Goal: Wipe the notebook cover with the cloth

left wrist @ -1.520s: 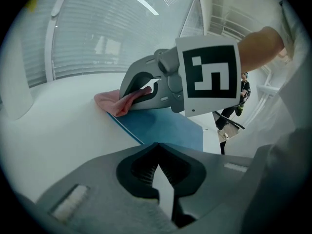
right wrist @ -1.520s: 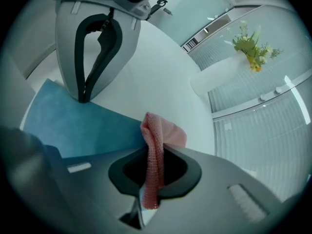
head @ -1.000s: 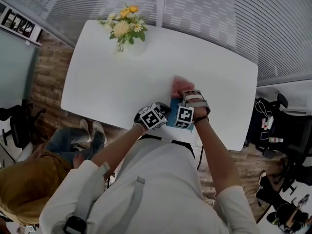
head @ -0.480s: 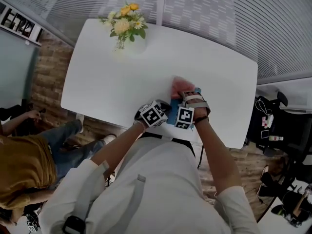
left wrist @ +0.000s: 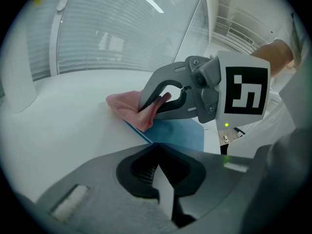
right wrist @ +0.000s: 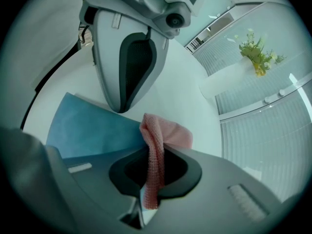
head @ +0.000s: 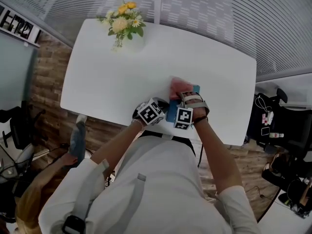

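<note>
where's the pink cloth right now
In the right gripper view the cloth is clamped in the right hand-held gripper, resting at the far end of the blue notebook.

A white counter (head: 112, 77) stands on a brown brick-patterned floor (head: 46, 91), close to a grey slatted wall (head: 234, 18). A vase of yellow flowers (head: 125, 26) sits at the counter's far corner. A black chair (head: 292, 126) stands to the right.

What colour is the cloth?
Pink, with a knitted texture. The cloth shows best in the right gripper view.
</note>
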The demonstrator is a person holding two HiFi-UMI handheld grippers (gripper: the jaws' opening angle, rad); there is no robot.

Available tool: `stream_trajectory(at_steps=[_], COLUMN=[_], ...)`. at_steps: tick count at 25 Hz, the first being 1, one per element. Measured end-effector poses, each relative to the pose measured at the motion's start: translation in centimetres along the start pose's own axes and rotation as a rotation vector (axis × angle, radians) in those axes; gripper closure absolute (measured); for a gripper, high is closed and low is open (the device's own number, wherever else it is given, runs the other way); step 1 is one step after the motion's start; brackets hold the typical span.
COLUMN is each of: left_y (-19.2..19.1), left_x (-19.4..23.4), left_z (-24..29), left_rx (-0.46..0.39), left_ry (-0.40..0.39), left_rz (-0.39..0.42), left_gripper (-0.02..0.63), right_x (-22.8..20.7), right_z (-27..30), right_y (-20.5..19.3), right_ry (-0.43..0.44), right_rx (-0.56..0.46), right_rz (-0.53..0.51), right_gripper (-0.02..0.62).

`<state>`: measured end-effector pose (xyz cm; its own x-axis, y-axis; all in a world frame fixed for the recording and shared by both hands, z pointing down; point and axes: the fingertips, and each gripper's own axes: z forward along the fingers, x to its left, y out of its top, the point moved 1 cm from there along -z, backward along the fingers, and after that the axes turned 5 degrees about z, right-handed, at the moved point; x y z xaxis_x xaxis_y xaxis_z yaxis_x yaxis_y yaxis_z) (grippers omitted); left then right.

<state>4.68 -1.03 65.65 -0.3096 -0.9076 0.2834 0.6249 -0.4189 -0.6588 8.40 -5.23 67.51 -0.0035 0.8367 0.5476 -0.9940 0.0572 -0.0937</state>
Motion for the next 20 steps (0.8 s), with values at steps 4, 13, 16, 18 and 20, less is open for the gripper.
stream_trajectory(at_steps=[4, 13, 16, 18, 20], left_y=[-0.1, 0.0, 0.0, 0.0, -0.1], left_x=[-0.1, 0.0, 0.0, 0.0, -0.1], left_z=[0.1, -0.1, -0.1, 0.0, 0.0], left_rx=[0.012, 0.007, 0.005, 0.006, 0.002], left_ry=[-0.001, -0.003, -0.005, -0.005, -0.009], left_rz=[0.009, 0.010, 0.009, 0.013, 0.009], left_gripper=[0.607, 0.607, 0.607, 0.607, 0.607], right_x=[0.2, 1.1, 1.4, 1.6, 1.9], right_z=[-0.7, -0.6, -0.8, -0.9, -1.1], right_y=[0.4, 0.2, 0.3, 0.4, 0.4], right_ry=[0.010, 0.014, 0.017, 0.022, 0.029], right_rx=[-0.009, -0.009, -0.009, -0.012, -0.018], right_rz=[0.024, 0.013, 0.012, 0.008, 0.013], right_gripper=[0.586, 0.586, 0.586, 0.586, 0.586])
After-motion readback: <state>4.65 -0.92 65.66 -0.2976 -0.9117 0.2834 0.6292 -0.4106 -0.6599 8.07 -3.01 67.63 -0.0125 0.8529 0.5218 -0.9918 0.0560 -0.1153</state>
